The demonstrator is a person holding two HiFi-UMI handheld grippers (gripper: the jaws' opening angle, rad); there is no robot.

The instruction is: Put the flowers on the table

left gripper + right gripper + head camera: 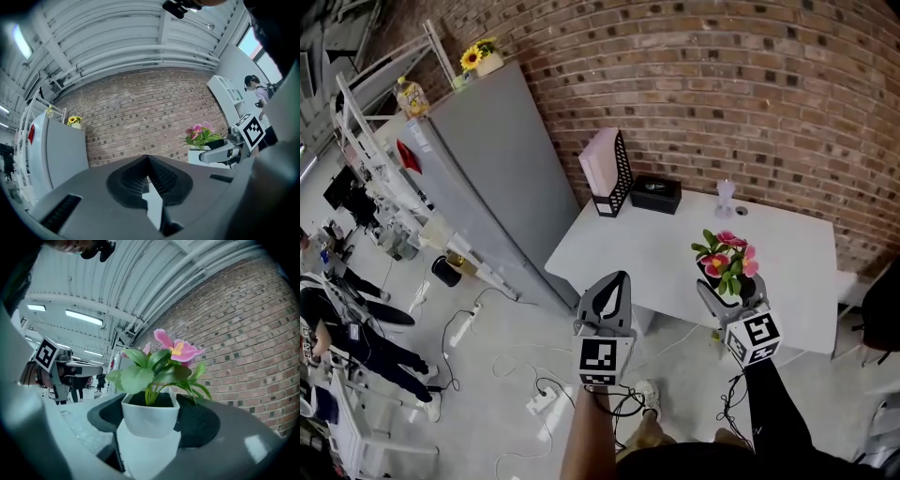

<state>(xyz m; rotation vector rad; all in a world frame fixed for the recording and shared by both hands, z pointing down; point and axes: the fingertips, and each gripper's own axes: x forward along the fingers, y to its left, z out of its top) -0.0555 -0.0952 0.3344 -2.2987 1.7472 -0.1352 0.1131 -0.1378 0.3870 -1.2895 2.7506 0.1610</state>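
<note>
The flowers (727, 261) sit in the right claw (724, 292) over the table (647, 251).

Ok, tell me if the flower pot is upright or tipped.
Upright: the flower pot sits level, clamped in the right tool, stems rising straight up.

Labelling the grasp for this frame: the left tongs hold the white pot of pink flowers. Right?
No, wrong side. The right tongs hold the white pot of pink flowers; the right gripper view shows it clamped between them. The left tongs are shut on nothing.
</note>
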